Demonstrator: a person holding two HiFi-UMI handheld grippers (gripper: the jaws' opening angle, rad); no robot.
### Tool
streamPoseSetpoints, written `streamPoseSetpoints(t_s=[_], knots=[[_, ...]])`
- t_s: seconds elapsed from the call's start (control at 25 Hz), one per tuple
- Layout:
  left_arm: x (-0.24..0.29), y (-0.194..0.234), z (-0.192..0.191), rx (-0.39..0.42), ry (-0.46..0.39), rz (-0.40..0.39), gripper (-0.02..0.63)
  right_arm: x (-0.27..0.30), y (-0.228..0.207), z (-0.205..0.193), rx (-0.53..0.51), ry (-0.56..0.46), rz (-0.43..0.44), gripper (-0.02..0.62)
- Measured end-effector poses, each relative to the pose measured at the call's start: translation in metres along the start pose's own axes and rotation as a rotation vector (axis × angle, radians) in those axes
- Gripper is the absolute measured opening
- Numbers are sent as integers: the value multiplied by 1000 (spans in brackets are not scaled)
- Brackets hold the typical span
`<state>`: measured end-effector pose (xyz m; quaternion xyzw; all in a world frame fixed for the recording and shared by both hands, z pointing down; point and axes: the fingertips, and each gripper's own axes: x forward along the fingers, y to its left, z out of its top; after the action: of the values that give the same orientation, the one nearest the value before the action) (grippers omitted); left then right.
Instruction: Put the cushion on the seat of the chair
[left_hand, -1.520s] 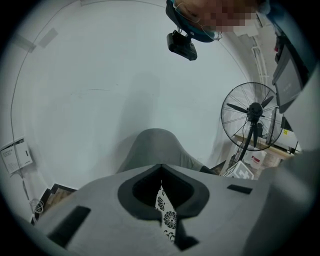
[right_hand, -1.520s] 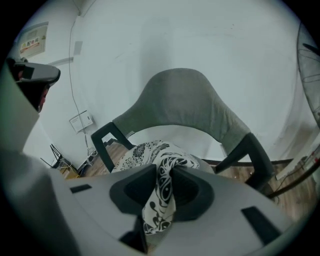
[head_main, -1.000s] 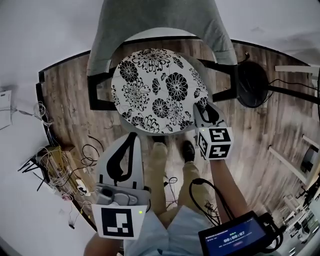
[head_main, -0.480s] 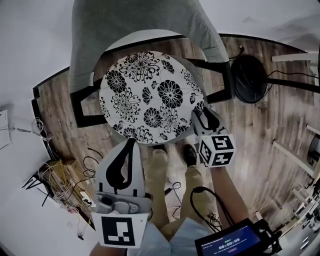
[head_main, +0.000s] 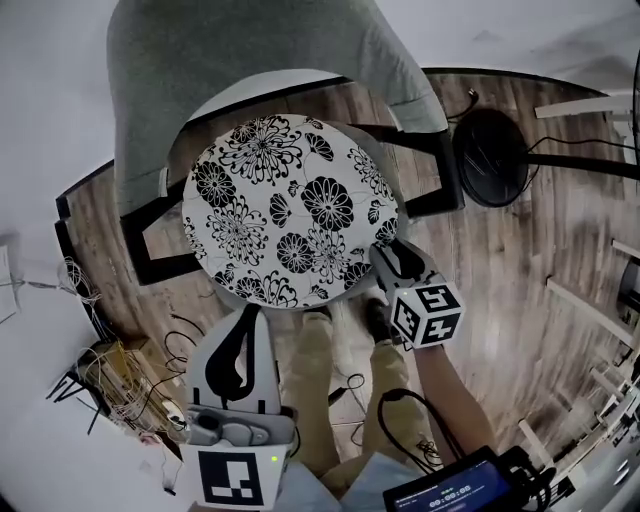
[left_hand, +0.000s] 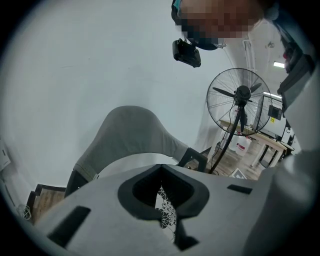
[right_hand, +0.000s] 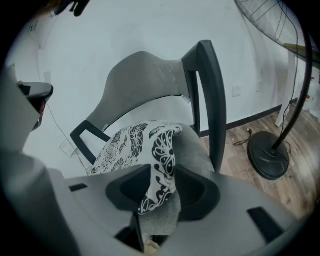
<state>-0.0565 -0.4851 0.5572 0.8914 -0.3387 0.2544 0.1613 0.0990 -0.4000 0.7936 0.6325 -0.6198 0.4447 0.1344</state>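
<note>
We read the cushion (head_main: 290, 210) as matt cloth, black floral print on white; the underside in the right gripper view is plain grey cloth. Chair back (head_main: 240, 70): grey fabric, soft, matt. Chair frame (right_hand: 212, 100): dark, smooth, satin; plastic or painted, we can't tell. Floor (head_main: 520, 280): wood planks, visible grain, low sheen. Left gripper (head_main: 250, 312) and right gripper (head_main: 384, 252): matt grey plastic. Fan base (head_main: 497, 155): black, smooth. Fan cage (left_hand: 242, 100): thin wire. Wall (head_main: 60, 100): smooth matt white.

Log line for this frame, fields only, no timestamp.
cushion: on seat of chair | right gripper: fingers open, cushion edge between them | left gripper: fingers together, empty, off the cushion
</note>
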Motion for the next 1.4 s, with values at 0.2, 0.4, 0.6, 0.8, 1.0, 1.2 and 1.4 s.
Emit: streamPoseSetpoints(t_s=[0.2,0.4,0.6,0.8,1.0,1.2,1.4], knots=[[4,3,-7,0,15,-4,9,6,-3,-24,11,43,-7,66],[4,4,-9,-3,17,-8,9,1,-9,-19,14,31,-39,14],[-6,26,-10,-19,13,-21,9,-6,-9,-19,49,49,-117,14],[-7,37,-12,-35,8,-25,9,2,-9,-30,20,108,-151,21],[-9,31,-14,-29,11,-29,9,3,-11,-30,23,121,-165,90],[-12,27,-7,-26,-10,-24,9,-4,-13,-32,31,116,-166,148],[-16,21,-1,-20,-21,-22,9,-12,-11,-19,29,87,-161,153]])
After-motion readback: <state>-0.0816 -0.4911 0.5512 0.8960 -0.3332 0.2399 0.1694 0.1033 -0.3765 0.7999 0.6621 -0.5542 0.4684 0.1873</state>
